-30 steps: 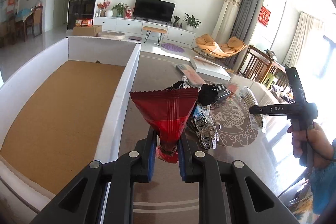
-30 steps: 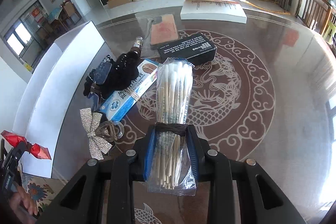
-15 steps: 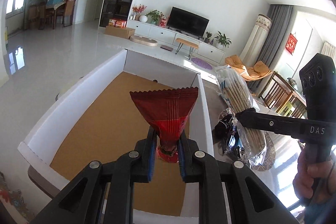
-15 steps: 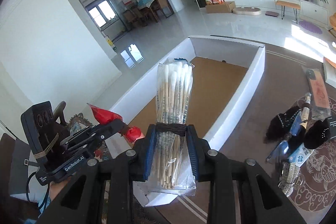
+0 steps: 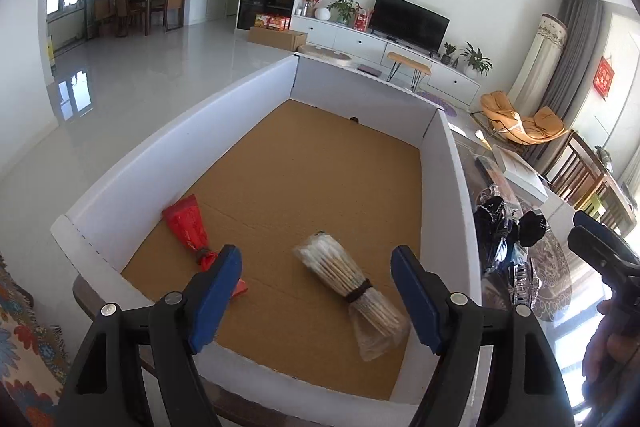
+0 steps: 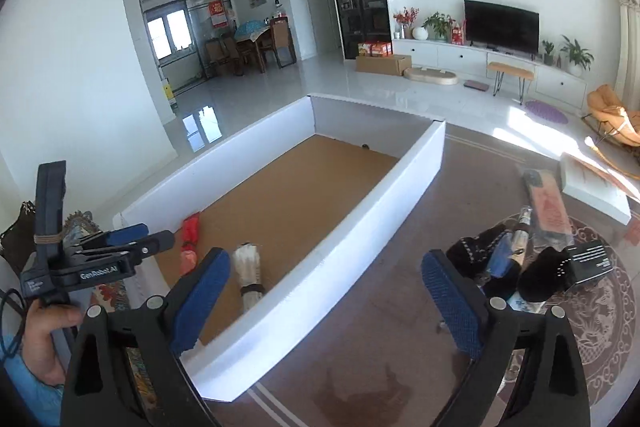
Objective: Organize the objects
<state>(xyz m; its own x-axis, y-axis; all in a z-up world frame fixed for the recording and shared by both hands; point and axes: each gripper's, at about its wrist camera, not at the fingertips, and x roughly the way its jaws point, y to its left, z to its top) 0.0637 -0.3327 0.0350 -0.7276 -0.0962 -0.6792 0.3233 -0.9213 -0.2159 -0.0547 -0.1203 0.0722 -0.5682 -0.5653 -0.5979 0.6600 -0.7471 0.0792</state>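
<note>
Red snack packet [image 5: 188, 227] and the cotton swab bundle [image 5: 348, 283] lie apart on the brown floor of the white box [image 5: 452, 163]. Left gripper [image 5: 316, 291] and right gripper [image 6: 324, 291] have just been opening, jaws wide and empty. "GenRobot.AI" is printed on the left gripper's side.

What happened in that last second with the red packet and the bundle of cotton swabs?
Both were carried over the white box and let go. The left gripper and right gripper have just opened; the red packet and swab bundle now lie on its cardboard floor. The pile on the table stayed put.
</note>
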